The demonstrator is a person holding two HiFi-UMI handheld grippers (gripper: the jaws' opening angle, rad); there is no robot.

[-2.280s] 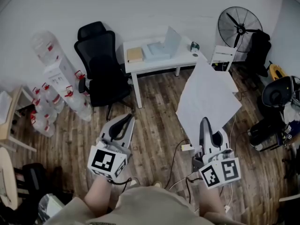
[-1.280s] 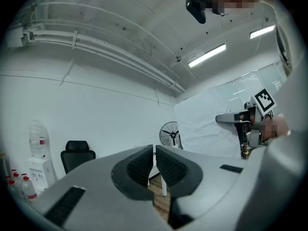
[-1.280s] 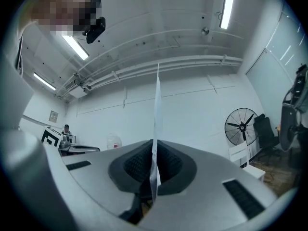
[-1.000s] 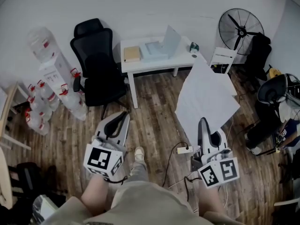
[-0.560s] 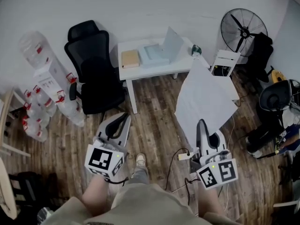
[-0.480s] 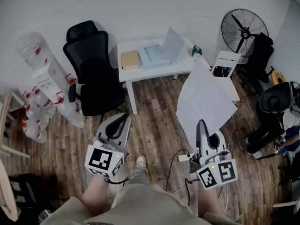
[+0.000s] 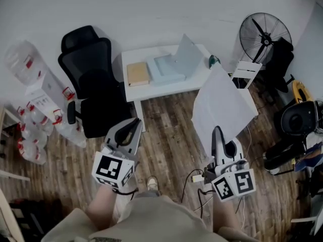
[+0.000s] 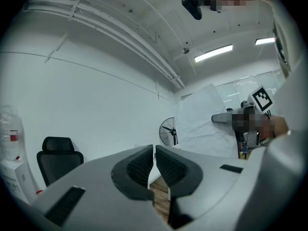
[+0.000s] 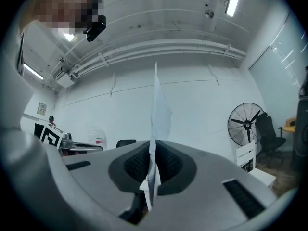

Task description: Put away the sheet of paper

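- white sheet of paper point(image 7: 222, 105) is pinched at its near corner in the right gripper point(image 7: 217, 131) jaws.
- left gripper point(image 7: 135, 122) jaws pressed together, empty.
- table point(image 7: 151, 87) stands far ahead.

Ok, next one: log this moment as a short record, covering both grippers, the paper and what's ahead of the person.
right gripper: fingers shut on one edge of the sheet of paper
sheet of paper: held in the air, extending out beyond the fingers
left gripper: fingers together, nothing between them
ahead: white desk, black office chair to its left, fan to its right
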